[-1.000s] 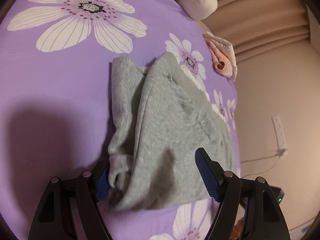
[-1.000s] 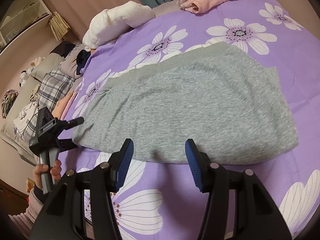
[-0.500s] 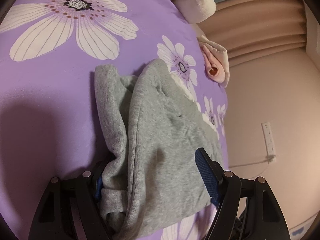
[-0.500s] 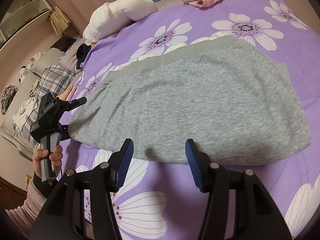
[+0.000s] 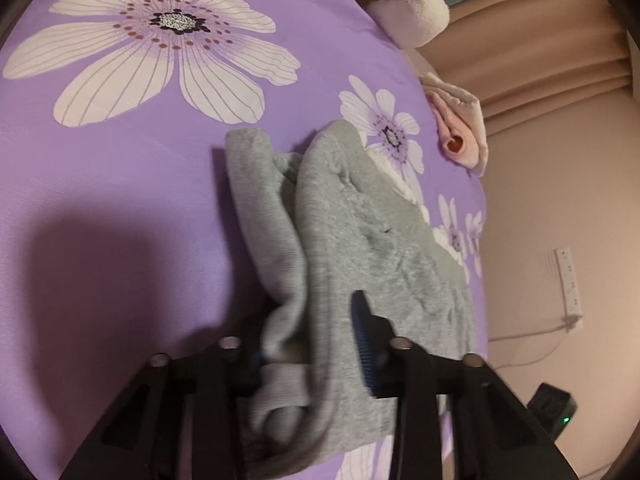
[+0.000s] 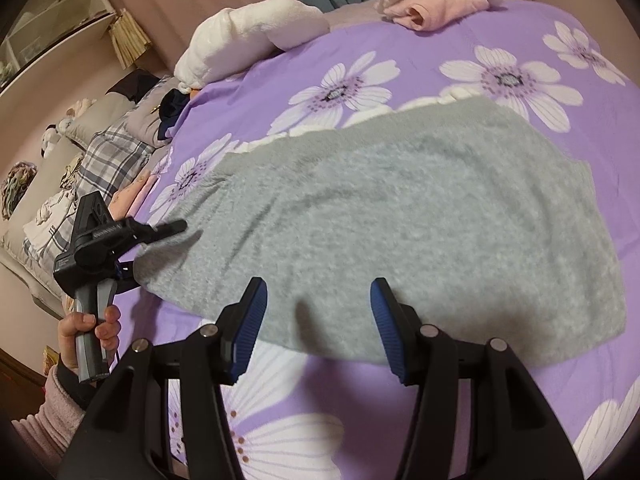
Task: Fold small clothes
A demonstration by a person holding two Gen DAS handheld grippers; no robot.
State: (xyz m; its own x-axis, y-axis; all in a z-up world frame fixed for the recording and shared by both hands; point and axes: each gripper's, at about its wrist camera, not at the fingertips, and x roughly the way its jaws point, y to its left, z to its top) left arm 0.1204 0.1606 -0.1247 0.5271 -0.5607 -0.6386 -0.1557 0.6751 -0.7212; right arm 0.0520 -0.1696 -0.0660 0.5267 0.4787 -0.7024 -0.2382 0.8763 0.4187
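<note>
The grey knit garment (image 6: pixel 400 232) lies spread on the purple floral bedspread (image 6: pixel 520 32), only partly folded; most folds remain. At its bunched end, the left gripper (image 5: pixel 308 344) is closing on a gathered fold already between its pads. A second ago those jaws stood wide around the cloth. The right gripper (image 6: pixel 316 320) hovers over the near edge, fingers apart, empty, slightly nearer than before.

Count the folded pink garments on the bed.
1. The folded pink garment lies at the far edge of the purple bedspread, beyond the grey garment and beside the white fluffy bundle. More could be hidden behind that bundle.
</note>
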